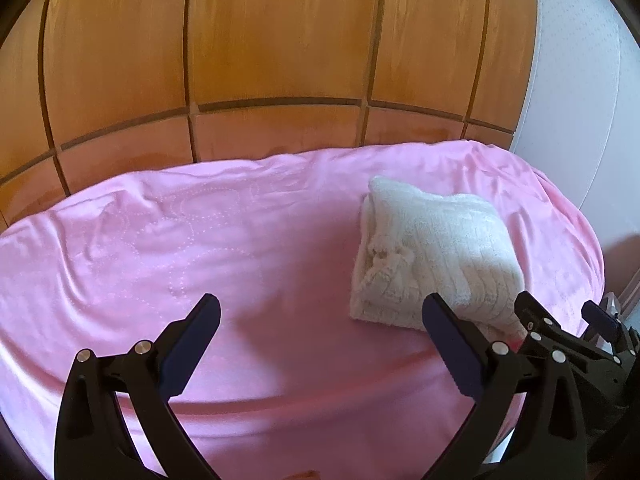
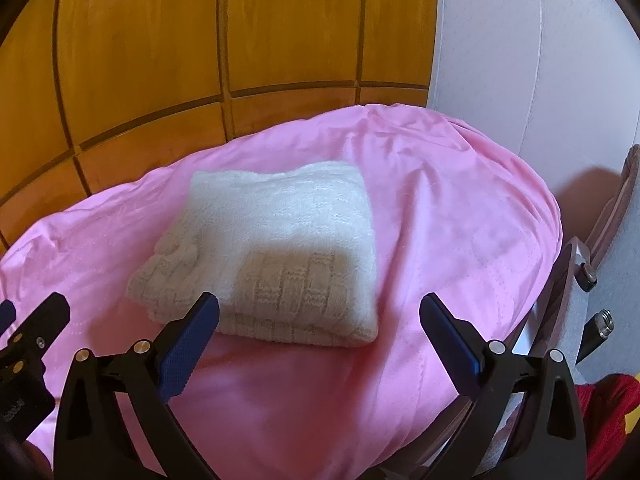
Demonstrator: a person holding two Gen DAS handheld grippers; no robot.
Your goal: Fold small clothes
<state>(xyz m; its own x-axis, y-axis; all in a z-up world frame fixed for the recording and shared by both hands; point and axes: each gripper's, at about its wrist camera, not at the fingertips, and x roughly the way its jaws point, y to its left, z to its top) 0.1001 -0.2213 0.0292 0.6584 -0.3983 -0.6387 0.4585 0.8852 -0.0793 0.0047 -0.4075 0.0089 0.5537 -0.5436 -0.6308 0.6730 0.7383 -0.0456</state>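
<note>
1. The white knitted garment (image 2: 272, 256) lies folded into a compact rectangle on the pink sheet (image 2: 460, 216), centre-left of the right wrist view and right of centre in the left wrist view; its stacked layers show along the near edge, so the folding looks, by my judgement, finished or nearly so

2. The right gripper (image 2: 320, 322) hangs over the sheet just short of that near edge with its jaws spread wide and released; nothing sits between the blue pads (image 2: 188, 348), which suggests the cloth has been let go to rest on its own

3. The left gripper (image 1: 320, 322) is likewise spread wide and empty, over bare sheet at the lower middle of its frame; the garment lies to its right, partly behind the right-hand finger; both tools seem held clear so as not to disturb the fold

4. The left wrist view alone shows the garment's left side, where bunched ribbed edges (image 1: 384, 264) gather, and the wide empty stretch of sheet on the left; it also catches the right gripper at the lower right edge

5. The right wrist view alone shows the flat top face and tidy near corner, a red cloth (image 2: 608, 412) at lower right, and the white wall (image 2: 520, 60) at upper right; wooden panels (image 1: 280, 40) fill the top of both
</note>
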